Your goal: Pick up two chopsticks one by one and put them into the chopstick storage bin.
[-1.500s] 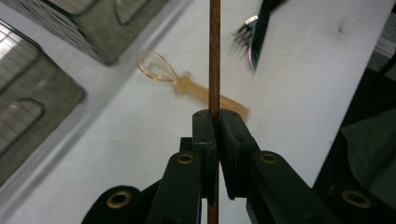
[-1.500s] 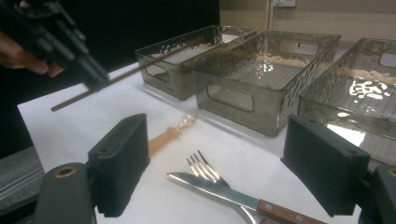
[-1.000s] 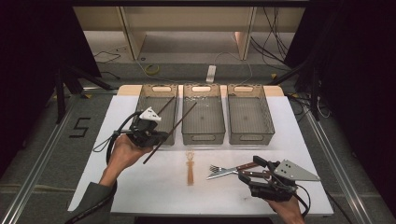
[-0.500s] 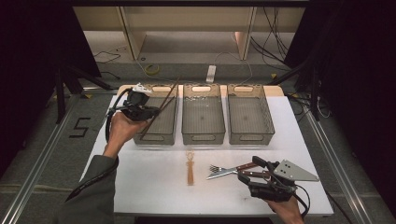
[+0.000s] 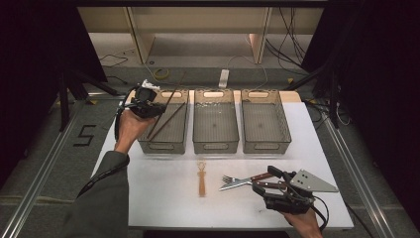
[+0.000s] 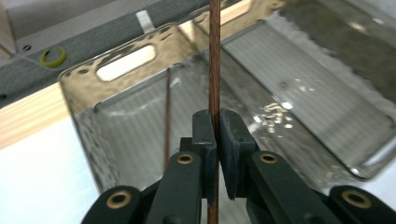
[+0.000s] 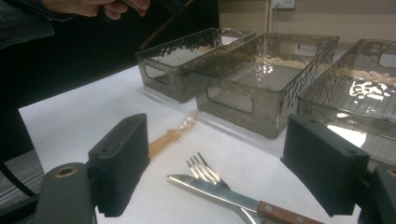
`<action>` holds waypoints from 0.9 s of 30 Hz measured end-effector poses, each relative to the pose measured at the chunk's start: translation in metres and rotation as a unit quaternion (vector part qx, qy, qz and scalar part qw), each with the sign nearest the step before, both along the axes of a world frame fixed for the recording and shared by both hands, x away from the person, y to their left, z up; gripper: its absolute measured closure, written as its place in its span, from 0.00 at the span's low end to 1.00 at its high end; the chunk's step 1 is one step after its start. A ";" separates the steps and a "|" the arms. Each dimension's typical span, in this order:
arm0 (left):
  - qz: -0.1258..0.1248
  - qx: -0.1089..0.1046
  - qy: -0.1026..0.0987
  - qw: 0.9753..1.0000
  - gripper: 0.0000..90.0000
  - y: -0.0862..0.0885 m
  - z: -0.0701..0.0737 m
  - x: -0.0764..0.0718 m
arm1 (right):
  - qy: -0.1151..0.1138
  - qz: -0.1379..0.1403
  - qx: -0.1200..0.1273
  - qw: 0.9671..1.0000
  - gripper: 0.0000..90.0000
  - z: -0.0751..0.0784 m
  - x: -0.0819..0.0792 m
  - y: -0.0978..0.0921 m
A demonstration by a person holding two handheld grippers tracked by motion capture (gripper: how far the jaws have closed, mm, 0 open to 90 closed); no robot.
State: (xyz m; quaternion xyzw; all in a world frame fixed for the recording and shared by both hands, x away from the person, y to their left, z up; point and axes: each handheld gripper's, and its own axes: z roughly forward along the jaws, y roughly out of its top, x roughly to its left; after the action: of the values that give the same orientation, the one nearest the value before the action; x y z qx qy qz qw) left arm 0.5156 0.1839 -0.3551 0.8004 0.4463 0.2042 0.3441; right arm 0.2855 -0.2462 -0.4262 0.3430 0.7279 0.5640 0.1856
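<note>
A: What do the jaws of the left gripper (image 6: pixel 215 140) hold?

B: They are pressed tight on a brown chopstick (image 6: pixel 214 70), which runs straight up between them and on past their tips. A second chopstick (image 6: pixel 166 116) lies just to the left of the jaws, slanting down into the clear bin (image 6: pixel 93 93) ahead of them.

A: And in the high view?

B: The left gripper (image 5: pixel 144 105) hangs at the near left corner of that bin (image 5: pixel 166 146), both chopsticks crossing its rim.

A: The right gripper (image 7: pixel 224 177)?

B: Its jaws stand wide apart, holding nothing. Between them on the white desk (image 7: pixel 93 121) lie a fork (image 7: pixel 203 170) and a knife (image 7: pixel 219 193); a wooden spoon (image 7: pixel 166 137) sits just beyond the left jaw.
</note>
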 end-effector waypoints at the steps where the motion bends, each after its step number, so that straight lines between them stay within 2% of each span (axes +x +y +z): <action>1: 0.002 0.000 0.000 1.000 0.94 0.001 -0.002 0.002 | 0.000 0.001 0.001 1.000 0.26 0.000 0.000 0.000; 11: 0.021 -0.006 -0.001 1.000 0.94 0.013 -0.014 0.008 | 0.000 0.002 0.000 1.000 0.26 0.000 -0.001 0.000; 16: 0.021 -0.006 0.001 1.000 0.94 0.015 -0.020 0.009 | 0.000 0.002 0.000 1.000 0.26 0.000 0.000 0.000; 18: 0.022 -0.009 0.005 1.000 0.94 0.016 -0.023 0.010 | 0.000 0.002 0.000 1.000 0.26 0.000 0.000 0.001; 24: 0.020 0.005 0.013 1.000 0.94 0.015 -0.034 0.011 | -0.002 0.004 -0.001 1.000 0.26 0.000 0.000 0.001; 27: 0.032 0.006 0.026 0.999 0.92 0.014 -0.038 0.012 | 0.001 0.004 -0.001 1.000 0.26 0.000 0.000 0.001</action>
State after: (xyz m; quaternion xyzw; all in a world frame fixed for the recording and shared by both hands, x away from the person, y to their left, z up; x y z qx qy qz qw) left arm 0.5275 0.1977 -0.3935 0.7927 0.4794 0.1969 0.3210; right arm 0.2853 -0.2451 -0.4260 0.3400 0.7301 0.5638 0.1831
